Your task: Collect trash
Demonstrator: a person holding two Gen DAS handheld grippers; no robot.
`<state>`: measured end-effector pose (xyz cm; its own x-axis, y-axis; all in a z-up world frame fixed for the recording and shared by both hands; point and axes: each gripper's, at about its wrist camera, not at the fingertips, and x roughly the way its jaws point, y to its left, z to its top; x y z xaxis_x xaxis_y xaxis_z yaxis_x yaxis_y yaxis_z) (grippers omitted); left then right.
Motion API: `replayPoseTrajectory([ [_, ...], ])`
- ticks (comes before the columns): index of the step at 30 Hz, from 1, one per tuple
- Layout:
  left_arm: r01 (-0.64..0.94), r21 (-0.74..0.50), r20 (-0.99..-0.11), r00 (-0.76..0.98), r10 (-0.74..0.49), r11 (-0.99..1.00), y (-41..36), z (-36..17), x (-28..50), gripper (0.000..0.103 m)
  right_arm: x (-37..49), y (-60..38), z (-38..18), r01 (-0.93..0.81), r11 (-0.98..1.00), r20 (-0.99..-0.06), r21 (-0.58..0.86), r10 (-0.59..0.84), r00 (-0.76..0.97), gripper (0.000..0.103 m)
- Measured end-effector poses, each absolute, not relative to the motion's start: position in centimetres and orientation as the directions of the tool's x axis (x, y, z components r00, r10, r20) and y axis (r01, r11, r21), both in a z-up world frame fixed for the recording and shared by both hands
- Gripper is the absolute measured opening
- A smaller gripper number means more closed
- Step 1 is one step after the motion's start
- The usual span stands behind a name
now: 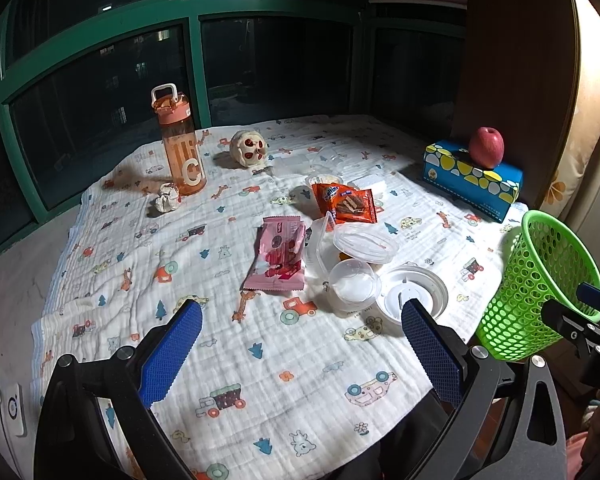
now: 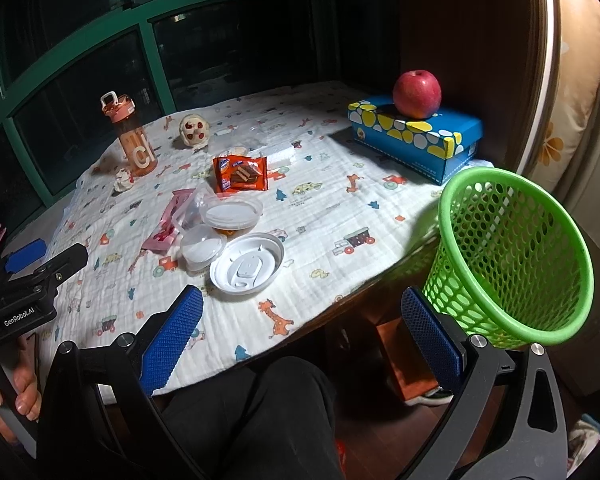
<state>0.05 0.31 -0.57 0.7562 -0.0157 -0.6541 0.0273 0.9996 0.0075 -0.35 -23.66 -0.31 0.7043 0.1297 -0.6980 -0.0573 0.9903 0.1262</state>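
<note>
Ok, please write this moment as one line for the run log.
phase: start | left tongs: open, empty | right tongs: open, empty | green basket: at table edge | pink wrapper: on cloth

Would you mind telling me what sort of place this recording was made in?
Probably a room in a home at night: a table under a child's printed cloth by dark green-framed windows, with a tissue box and snack litter.

**A table under a printed cloth**

The table carries a white cloth (image 1: 284,364) printed with small cars, trees and giraffes. On the far left stands an orange bottle (image 1: 180,142), with a crumpled paper ball (image 1: 167,197) just beside it. In the middle lie a pink wrapper (image 1: 278,258), an orange wrapper (image 1: 346,202), clear plastic cups (image 1: 354,284) and a white lid (image 1: 414,296). On the far right rests a blue box (image 1: 472,178).
</note>
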Motion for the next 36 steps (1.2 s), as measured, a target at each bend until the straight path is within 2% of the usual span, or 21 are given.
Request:
replayPoseTrajectory([
  [22,-0.024,0.016,-0.680,0.733,0.029,1.000,2.5,-0.6,4.2,0.097,3.7,-21.9,-1.2,-0.113,0.988,-0.727,0.107,0.155,0.669,0.098],
  [36,-0.124,0.024,-0.692,0.715,0.105,0.992,6.9,-0.8,6.8,0.097,7.4,-17.5,-2.8,-0.241,0.965,-0.742,0.101,0.235,0.628,0.098],
])
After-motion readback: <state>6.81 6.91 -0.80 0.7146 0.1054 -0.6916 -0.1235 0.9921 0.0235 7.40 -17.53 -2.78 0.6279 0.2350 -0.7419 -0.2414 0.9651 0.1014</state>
